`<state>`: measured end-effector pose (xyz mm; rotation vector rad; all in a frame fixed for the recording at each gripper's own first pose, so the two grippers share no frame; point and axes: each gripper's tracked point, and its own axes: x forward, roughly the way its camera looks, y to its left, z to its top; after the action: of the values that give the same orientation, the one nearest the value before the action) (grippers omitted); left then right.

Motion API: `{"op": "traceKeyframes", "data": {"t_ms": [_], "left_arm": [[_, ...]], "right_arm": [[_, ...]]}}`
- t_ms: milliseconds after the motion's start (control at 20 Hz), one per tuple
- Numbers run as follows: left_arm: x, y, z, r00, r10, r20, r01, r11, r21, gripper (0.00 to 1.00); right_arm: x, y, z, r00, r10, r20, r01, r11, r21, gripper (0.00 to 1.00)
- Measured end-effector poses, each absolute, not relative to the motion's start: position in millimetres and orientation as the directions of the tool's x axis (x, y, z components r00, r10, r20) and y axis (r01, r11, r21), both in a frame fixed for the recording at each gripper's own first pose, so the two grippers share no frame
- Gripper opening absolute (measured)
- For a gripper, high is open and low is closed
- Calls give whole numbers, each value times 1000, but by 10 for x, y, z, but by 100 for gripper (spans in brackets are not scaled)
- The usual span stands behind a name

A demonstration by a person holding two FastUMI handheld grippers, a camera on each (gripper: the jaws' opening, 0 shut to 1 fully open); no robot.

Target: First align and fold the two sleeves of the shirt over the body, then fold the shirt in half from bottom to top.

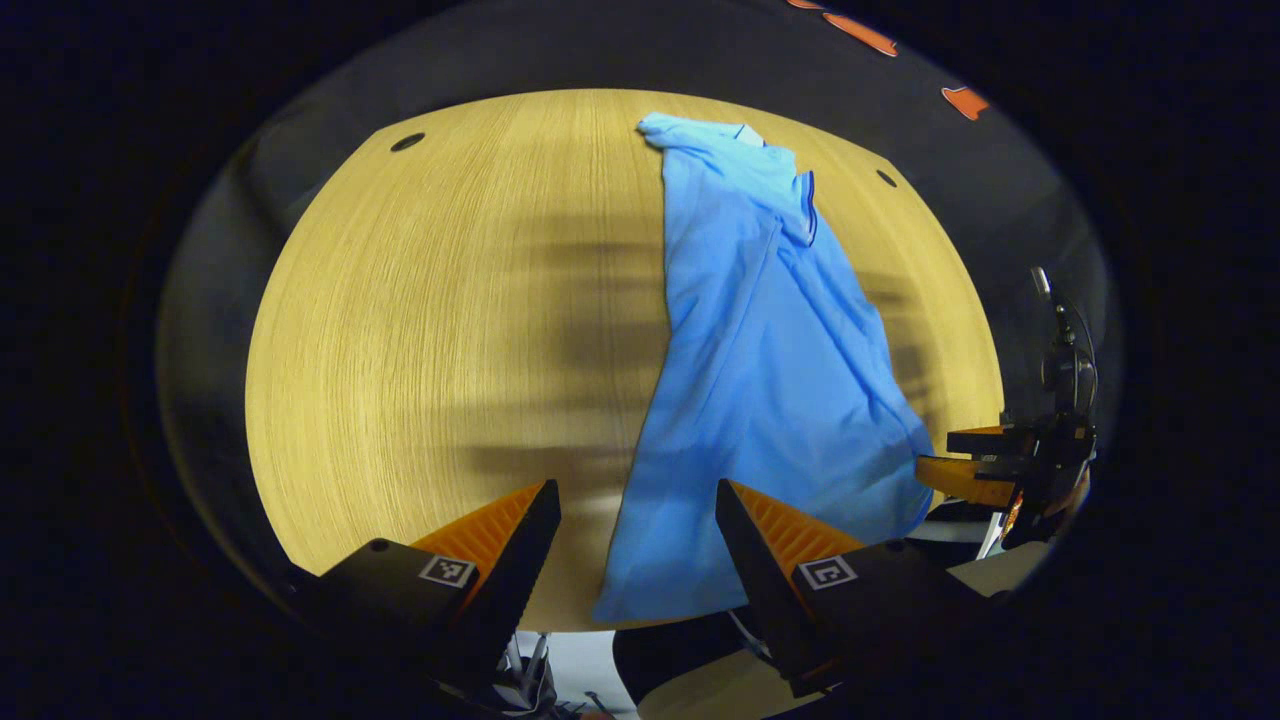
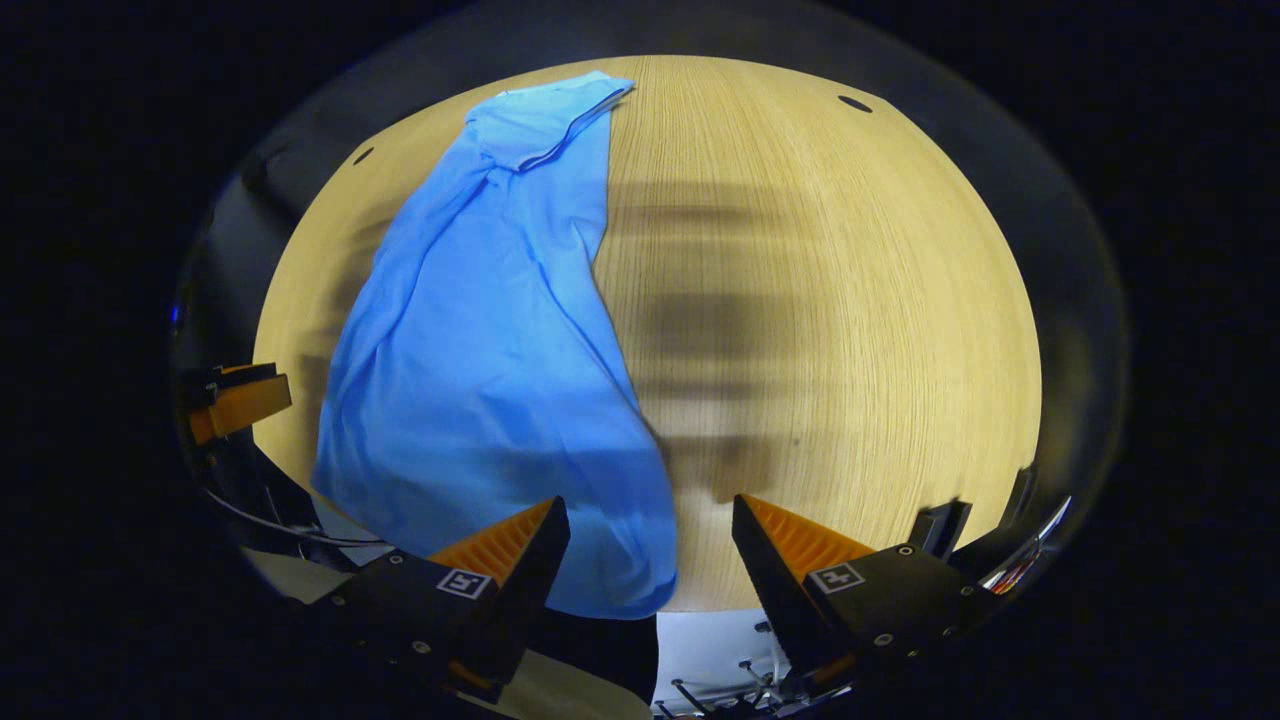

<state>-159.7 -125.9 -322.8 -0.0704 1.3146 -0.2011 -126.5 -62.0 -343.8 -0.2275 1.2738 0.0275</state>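
A light blue shirt [image 1: 760, 380] lies on the round wooden table [image 1: 430, 330], long and narrow, collar at the far end and hem at the near edge. In the left gripper view my left gripper [image 1: 637, 520] hovers open above the hem's left corner, nothing between its fingers. The right gripper [image 1: 985, 465] shows at the far right of that view, beside the hem's right side. In the right gripper view the shirt [image 2: 480, 350] covers the left half of the table [image 2: 830, 300]; my right gripper [image 2: 650, 540] stands open over the hem's right corner. The left gripper [image 2: 235, 400] sits at that view's left edge.
Small dark holes [image 1: 407, 141] mark the table top near its far rim. Bare wood spreads left of the shirt in the left gripper view and right of it in the right gripper view. Below the near table edge, a pale floor and metal stand parts [image 2: 720, 690] are visible.
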Motion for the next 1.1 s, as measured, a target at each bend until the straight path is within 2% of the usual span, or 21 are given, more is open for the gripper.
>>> {"op": "traceKeyframes", "data": {"t_ms": [250,450,850,950,1000,1100], "left_arm": [[-1850,-1223,-3259,174,-161,-972,96,985,-146,100],[-1967,-1236,-3303,138,-138,-981,59,990,-131,100],[-2042,-1204,-3350,124,-96,-988,56,994,-89,100],[-2040,-1177,-3377,125,-77,-989,67,995,-69,100],[-2043,-1116,-3393,124,-38,-991,83,996,-28,100],[-2039,-1104,-3392,122,-36,-992,112,993,-23,87]], "right_arm": [[-1596,-712,-3603,227,-116,-967,-114,983,-145,99],[-1722,-673,-3714,212,-126,-969,-127,980,-155,99],[-1696,-649,-3794,245,-180,-953,-185,956,-228,98],[-1693,-641,-3798,251,-188,-949,-196,951,-240,95],[-1697,-636,-3795,250,-188,-950,-195,951,-239,84],[-1697,-631,-3787,251,-186,-950,-183,955,-235,74]]}}
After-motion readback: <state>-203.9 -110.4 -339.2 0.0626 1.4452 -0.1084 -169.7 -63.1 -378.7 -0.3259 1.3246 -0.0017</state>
